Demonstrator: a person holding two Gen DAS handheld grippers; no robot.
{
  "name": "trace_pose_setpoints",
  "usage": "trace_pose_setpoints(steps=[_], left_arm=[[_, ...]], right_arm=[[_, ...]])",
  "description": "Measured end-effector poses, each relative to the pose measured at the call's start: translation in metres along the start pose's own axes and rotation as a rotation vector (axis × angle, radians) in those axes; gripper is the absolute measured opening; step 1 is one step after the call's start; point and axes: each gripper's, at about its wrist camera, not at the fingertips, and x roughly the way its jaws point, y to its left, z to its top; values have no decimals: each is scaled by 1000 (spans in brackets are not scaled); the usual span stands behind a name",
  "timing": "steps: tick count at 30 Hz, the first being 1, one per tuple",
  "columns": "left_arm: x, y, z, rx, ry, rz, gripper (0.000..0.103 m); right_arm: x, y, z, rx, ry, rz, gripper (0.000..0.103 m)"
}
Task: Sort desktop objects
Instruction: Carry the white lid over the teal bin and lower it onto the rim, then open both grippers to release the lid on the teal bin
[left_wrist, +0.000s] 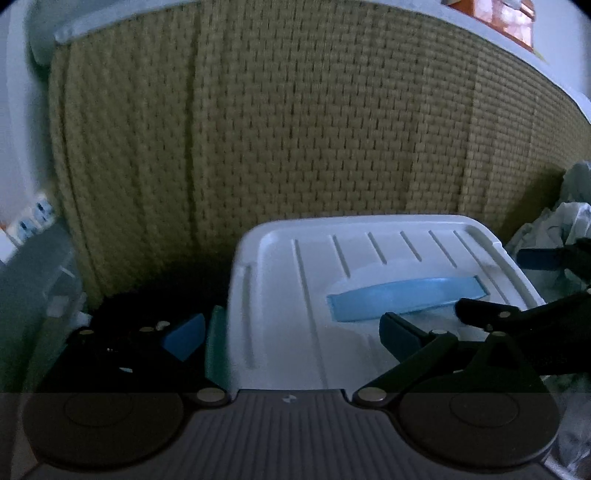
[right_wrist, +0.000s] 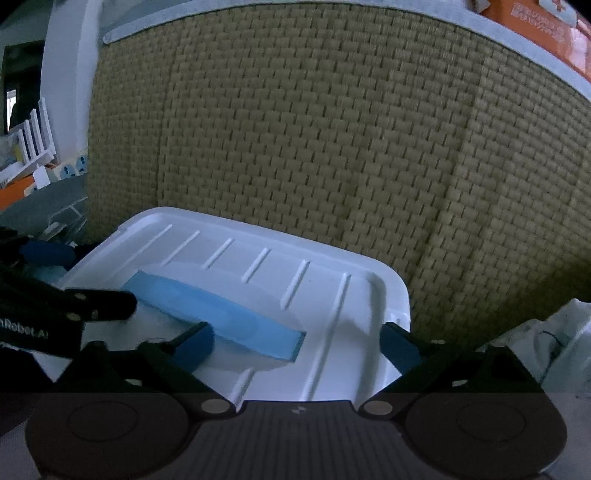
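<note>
A white plastic box lid (left_wrist: 295, 295) with raised ribs and a light blue handle (left_wrist: 402, 297) fills the lower middle of both views. My left gripper (left_wrist: 291, 338) is open and straddles the lid's left edge: its left pad (left_wrist: 184, 338) hangs outside the box and its right pad (left_wrist: 400, 338) is over the lid by the handle. My right gripper (right_wrist: 295, 347) is open over the lid's (right_wrist: 332, 306) right half. One of its pads (right_wrist: 194, 345) is beside the blue handle (right_wrist: 221, 314) and the other pad (right_wrist: 399, 349) is at the lid's right rim. Nothing is held.
A tall woven straw-coloured basket wall (left_wrist: 295, 129) stands close behind the box. Crumpled white plastic (right_wrist: 546, 343) lies to the right. A green object (left_wrist: 214, 350) sits against the box's left side. A white power strip (right_wrist: 72, 170) and an orange carton (right_wrist: 535, 26) are further off.
</note>
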Motion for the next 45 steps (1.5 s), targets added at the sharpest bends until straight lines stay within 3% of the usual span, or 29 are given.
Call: trace_pose_setpoints(steps=[6,13,24,28,31,35,40,45], left_arm=[[-46,8,-3,-53,-48,-16,103],[-102,-4,-33,-59,-76,-29,103],[-156,-54,-88,-60,-71,-12,103],[-171,-61,-116,-103,-74,2,103],[-177,-65,-140,-131,-77,2,103],[-184,-76,-169,-94,-97,16,103],[-197,-88,-196,-45,-122,92,103],[-198,-92,-222,-37,-94,66,103]], right_arm=[[-36,7,-11,13,-66,0,96],[-95,11,-44,127,-161,-28,96],[-155,11,-104,180,-145,-36,96],[-172,16,-132,203,-144,-53,95],[-183,25,-156,217,-120,-67,90],[-202,47,-189,199,-134,-76,90],[-212,64,-210,170,-148,-81,90],[-220,68,-231,193,-143,-74,90]])
